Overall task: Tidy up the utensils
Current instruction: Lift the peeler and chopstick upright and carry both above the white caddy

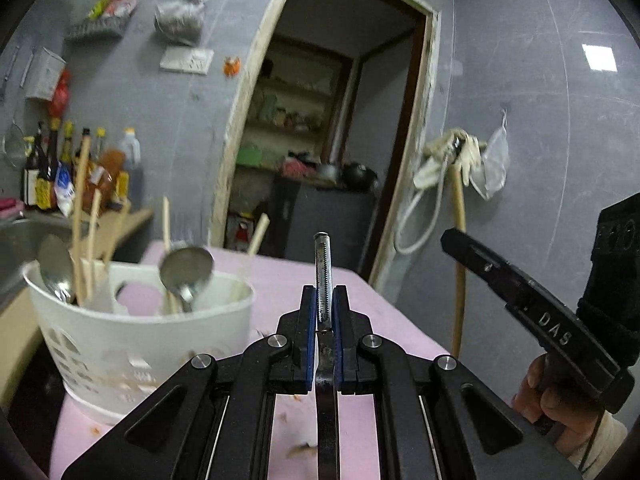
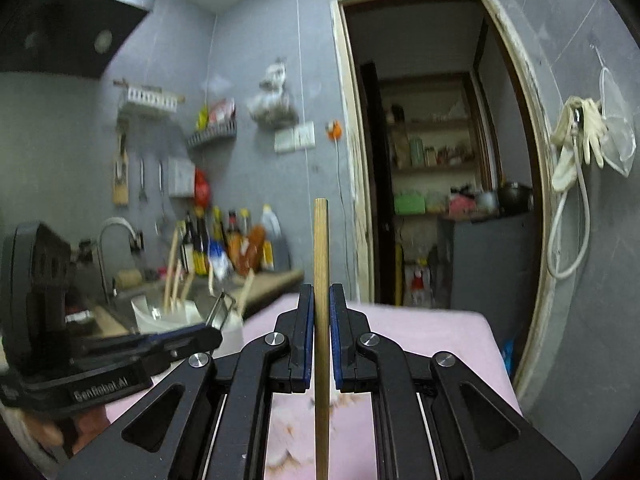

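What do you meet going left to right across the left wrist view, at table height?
White utensil basket holding spoons and chopsticks → metal utensil clamped upright in the left gripper → right gripper, entering from the right edge.

Pink-covered bench [image 1: 372, 300]. Sauce bottles [image 1: 80, 172] clustered on counter by sink [image 1: 20, 236]. Open doorway [image 2: 436, 152] shows pantry shelves. Gloves [image 2: 580, 136] and hose hang on wall. Range hood [image 2: 72, 28] top left.
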Demonstrator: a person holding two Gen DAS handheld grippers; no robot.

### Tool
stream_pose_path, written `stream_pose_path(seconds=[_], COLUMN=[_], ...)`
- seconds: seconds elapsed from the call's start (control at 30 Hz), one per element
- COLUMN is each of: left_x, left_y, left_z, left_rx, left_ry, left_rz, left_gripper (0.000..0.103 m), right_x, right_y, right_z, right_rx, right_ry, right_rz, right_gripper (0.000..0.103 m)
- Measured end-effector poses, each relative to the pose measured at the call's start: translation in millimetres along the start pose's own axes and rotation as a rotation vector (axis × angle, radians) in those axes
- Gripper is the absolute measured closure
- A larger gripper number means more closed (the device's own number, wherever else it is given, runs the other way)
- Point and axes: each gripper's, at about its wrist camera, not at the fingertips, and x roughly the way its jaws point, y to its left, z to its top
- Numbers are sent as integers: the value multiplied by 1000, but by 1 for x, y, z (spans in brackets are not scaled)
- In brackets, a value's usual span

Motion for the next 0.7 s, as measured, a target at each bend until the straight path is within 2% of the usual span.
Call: stream_pose_path(seconds=[0.1, 0.3, 0.57, 0.7], left_x=[-10, -35, -53, -56], left_y=[5, 25, 64, 90], left_z=[11, 42, 82, 93], left_rx=[4, 15, 35, 15], left_ry=[-70, -203, -320, -363], left_rz=[35, 92, 221, 294], left_gripper=[98, 98, 98, 98], right_x=[-1, 5, 35, 57], right_y=[9, 30, 65, 77], right_z=[12, 42, 75, 77], right_rx=[-6, -7, 25, 37], right_ry=[-64, -163, -341, -377], right_rz=[8, 77, 173, 196], right_gripper=[98, 98, 98, 98])
